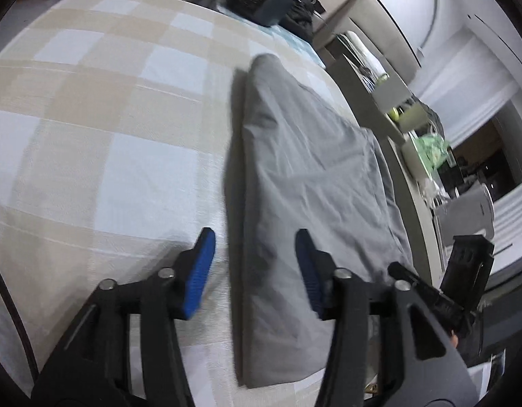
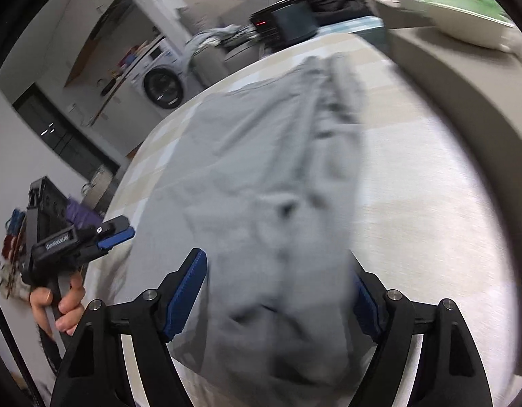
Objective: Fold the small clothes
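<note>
While the gray garment [image 1: 305, 183] is lying lengthwise ahead on the bed [image 1: 91, 118], your left gripper [image 1: 256, 271] is hovering with jaws apart and empty over its left edge. Your right gripper [image 2: 278, 302] is straddling its near end, jaws wide, not pinching.

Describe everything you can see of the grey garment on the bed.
The grey garment is plain, soft woven-looking cloth, wrinkled, lying flat and lengthwise on the checked bedspread, apparently folded into a long narrow shape with one straight edge. Neither pair of jaws presses on it; it lies beneath the open left gripper and right gripper.
</note>
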Motion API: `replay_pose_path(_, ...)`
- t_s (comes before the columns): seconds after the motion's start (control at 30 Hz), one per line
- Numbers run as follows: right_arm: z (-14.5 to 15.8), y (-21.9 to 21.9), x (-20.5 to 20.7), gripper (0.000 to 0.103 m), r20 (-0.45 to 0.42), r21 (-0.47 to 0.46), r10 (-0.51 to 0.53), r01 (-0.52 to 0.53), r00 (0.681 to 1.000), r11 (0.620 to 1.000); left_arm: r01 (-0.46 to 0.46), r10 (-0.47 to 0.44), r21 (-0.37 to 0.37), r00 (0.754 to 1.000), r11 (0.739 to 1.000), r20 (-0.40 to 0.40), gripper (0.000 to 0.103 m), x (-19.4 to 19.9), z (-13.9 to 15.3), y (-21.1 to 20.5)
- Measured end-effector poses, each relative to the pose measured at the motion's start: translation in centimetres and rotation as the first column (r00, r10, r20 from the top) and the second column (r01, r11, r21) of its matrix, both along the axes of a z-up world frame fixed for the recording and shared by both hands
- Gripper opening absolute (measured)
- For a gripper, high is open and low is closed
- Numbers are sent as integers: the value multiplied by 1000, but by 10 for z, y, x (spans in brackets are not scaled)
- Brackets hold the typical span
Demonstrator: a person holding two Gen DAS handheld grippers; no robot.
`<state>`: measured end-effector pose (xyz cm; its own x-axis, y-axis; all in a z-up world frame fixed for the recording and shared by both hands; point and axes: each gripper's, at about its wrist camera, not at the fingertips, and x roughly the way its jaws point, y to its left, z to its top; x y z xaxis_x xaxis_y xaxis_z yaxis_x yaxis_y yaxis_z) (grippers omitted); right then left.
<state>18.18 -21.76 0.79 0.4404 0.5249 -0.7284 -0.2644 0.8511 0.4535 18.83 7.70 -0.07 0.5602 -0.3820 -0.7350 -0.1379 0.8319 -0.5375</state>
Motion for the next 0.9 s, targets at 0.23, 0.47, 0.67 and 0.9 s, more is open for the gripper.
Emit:
replay_pose_path(0.23, 1, -20, -13, 81, -7, -10, -9, 9, 1000, 1000, 9, -9, 3, 999, 1000, 34, 51, 28, -15, -30)
replay_pose_path(0.47, -1, -14, 22, 81, -17, 46, 12, -11, 1000, 999, -30, 30, -59, 1000, 998, -1, 14, 49, -28, -33)
replay_pose_path(0.67, -4, -5, 75, 52, -50, 97, -52, 56, 997, 994, -25, 25, -68, 1000, 997, 8, 11, 49, -30, -32)
replay_pose_path(0.9, -7, 15, 93, 33, -60, 77, 4, 1, 998, 997, -36, 38, -86, 999, 996, 14, 11, 45, -31, -28)
